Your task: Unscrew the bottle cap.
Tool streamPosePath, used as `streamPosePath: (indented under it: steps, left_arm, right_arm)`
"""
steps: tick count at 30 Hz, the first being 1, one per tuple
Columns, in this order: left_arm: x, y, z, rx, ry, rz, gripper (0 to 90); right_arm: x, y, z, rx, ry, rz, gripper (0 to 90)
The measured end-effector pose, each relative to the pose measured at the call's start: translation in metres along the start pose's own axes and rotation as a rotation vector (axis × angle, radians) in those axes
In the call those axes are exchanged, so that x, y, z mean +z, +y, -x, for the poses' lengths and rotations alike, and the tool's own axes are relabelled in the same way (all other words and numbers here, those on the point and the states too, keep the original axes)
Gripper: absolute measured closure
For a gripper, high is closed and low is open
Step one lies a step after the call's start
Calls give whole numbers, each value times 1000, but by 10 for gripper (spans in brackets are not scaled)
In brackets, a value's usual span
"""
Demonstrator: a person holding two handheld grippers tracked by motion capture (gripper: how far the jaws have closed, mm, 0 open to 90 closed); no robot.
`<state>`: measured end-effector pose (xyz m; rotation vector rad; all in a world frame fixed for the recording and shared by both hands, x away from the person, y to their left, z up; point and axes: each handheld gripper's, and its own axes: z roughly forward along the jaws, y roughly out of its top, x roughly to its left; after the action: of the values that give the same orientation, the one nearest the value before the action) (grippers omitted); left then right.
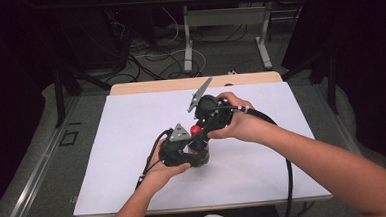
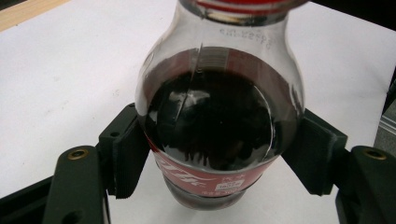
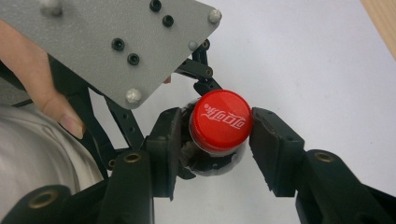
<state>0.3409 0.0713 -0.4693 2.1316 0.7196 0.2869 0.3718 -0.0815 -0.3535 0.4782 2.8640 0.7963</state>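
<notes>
One clear cola bottle [image 2: 217, 121], dark-filled, red cap [image 3: 220, 120]; left hand-held gripper [image 2: 217, 158] clamps its body, right hand-held gripper [image 3: 215, 140] clamps the cap above.

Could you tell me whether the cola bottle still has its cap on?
Yes, on. The red cap sits on the bottle, between the right gripper's jaws, while the left gripper clamps the body. Whether it's loosened: cannot tell.

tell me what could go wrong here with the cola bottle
1. The left gripper holds the bottle on its round, slick body, so it may spin or slip when the cap is twisted.
2. The right gripper has its jaws at the cap's sides; the grip could slide off.
3. Dark cola could spill on the white table.
</notes>
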Motion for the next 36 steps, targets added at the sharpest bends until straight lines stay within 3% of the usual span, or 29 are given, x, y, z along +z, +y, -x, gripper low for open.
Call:
streamPosePath:
  steps: [13,16,22,25,29,33,34,36]
  left_arm:
    - [2,0,3,5,-13,-5,300]
    - [2,0,4,5,-15,-3,300]
    - [2,1,5,16,-28,-5,300]
    - [1,1,6,26,-34,-1,300]
    - [1,1,7,29,-37,-5,300]
    - [2,1,6,25,-36,-5,300]
    - [2,1,6,19,-37,-12,300]
    - [2,1,5,14,-24,-7,300]
  right_arm:
    - [6,7,3,-27,31,-7,602]
    - [6,8,7,-56,51,-17,606]
    - [5,11,13,-185,123,-44,609]
    - [4,11,17,-275,162,-42,610]
    - [4,9,21,-354,203,-20,609]
    - [4,8,21,-360,196,-30,565]
    - [4,8,20,-325,182,-25,471]
    - [3,7,19,-254,151,-30,426]
